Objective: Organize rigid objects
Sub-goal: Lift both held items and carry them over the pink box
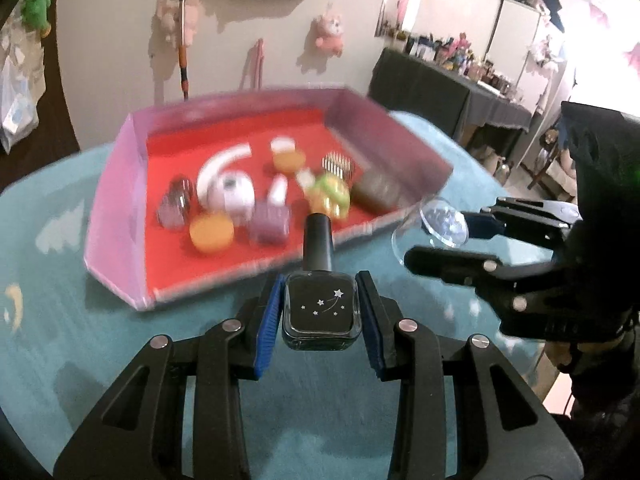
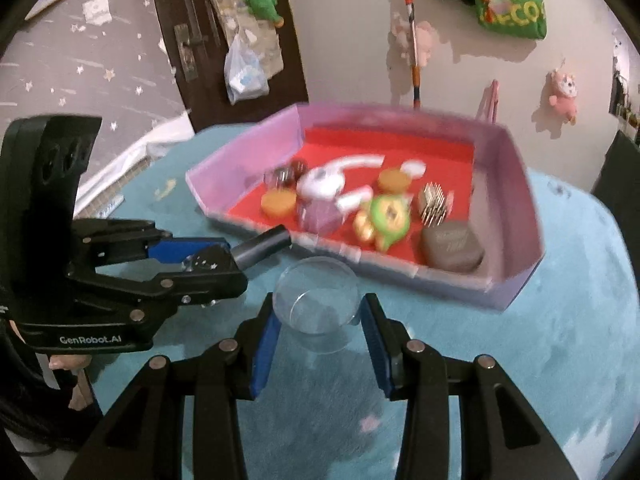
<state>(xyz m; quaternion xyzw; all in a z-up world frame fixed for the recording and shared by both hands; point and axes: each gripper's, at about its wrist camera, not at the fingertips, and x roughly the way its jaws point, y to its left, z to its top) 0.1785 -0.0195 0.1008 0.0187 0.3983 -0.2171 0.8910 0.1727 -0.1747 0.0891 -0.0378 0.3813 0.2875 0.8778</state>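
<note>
My left gripper [image 1: 320,312] is shut on a dark nail polish bottle [image 1: 320,312] with white stars and a black cap, held above the teal table [image 1: 48,320]. The bottle's cap points toward the pink tray [image 1: 116,200]. My right gripper [image 2: 318,316] is shut on a clear plastic cup [image 2: 316,304], lifted off the table near the tray's front wall. In the left wrist view the right gripper [image 1: 448,240] holds that clear cup [image 1: 436,228] at the right. In the right wrist view the left gripper [image 2: 216,258] carries the bottle [image 2: 260,246] at the left.
The pink tray [image 2: 520,208] with a red floor holds several small items: orange discs, a white headset shape, a purple block, a green toy, a spiky brush and a grey block. A dark chair [image 1: 424,88] stands behind the table; a wall with hung toys lies beyond.
</note>
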